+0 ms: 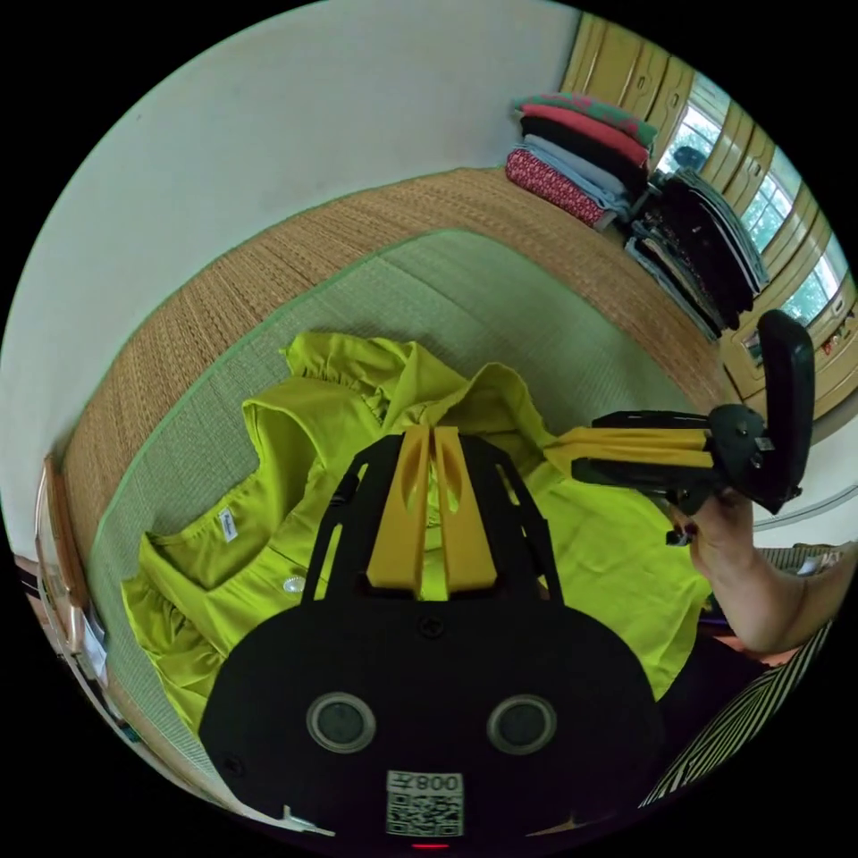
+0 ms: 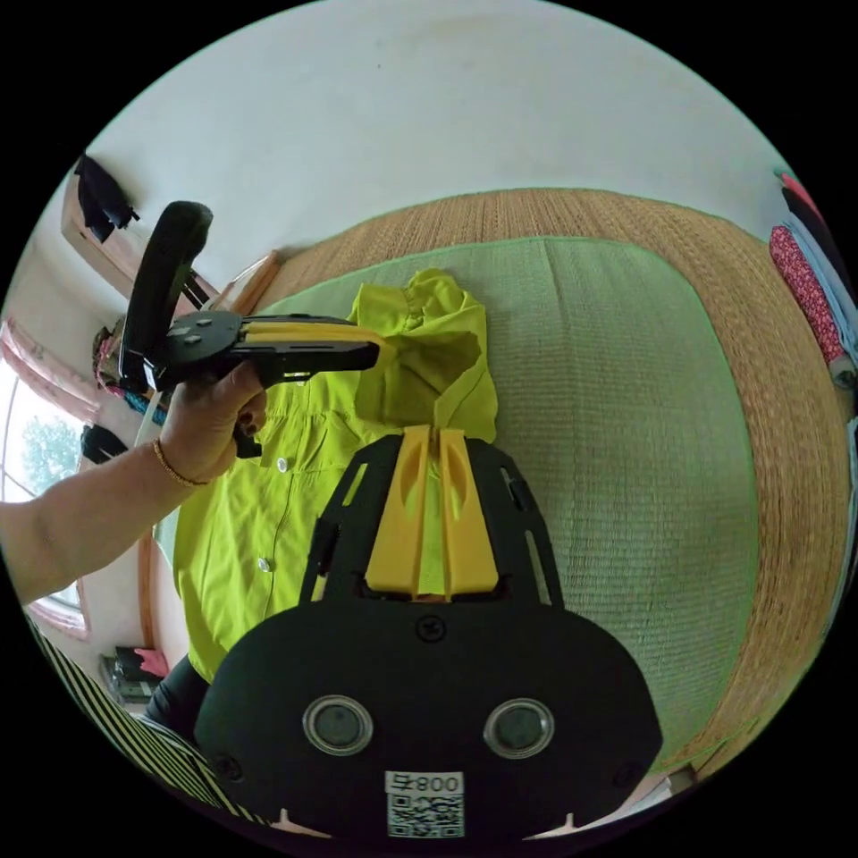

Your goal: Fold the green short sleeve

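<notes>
Right, I have both tools on the lime-green short-sleeve shirt (image 1: 268, 527), which lies button-side up on the green woven mat (image 1: 500, 313) with its collar end towards my left side. My left gripper (image 1: 433, 438) has its yellow jaws drawn nearly together with a strip of fabric pinched between them, lifted off the mat. My right gripper (image 2: 432, 440) is closed the same way on a raised peak of cloth, apparently the sleeve on that side.

The relation that matters is this: the two grips sit close together at one end of the garment, and the body of the shirt runs away from them towards my left hand's side, so I judge the coming fold has to carry this held part across that long axis onto the button placket. The right tool is nearer the free outer edge.

The left gripper view gives me the open collar, a white button (image 1: 293, 584) and the stacks of folded clothes (image 1: 581, 152) at the far wall; the right gripper view instead shows the hanging pocket of lifted sleeve and the bare mat beyond it
</notes>
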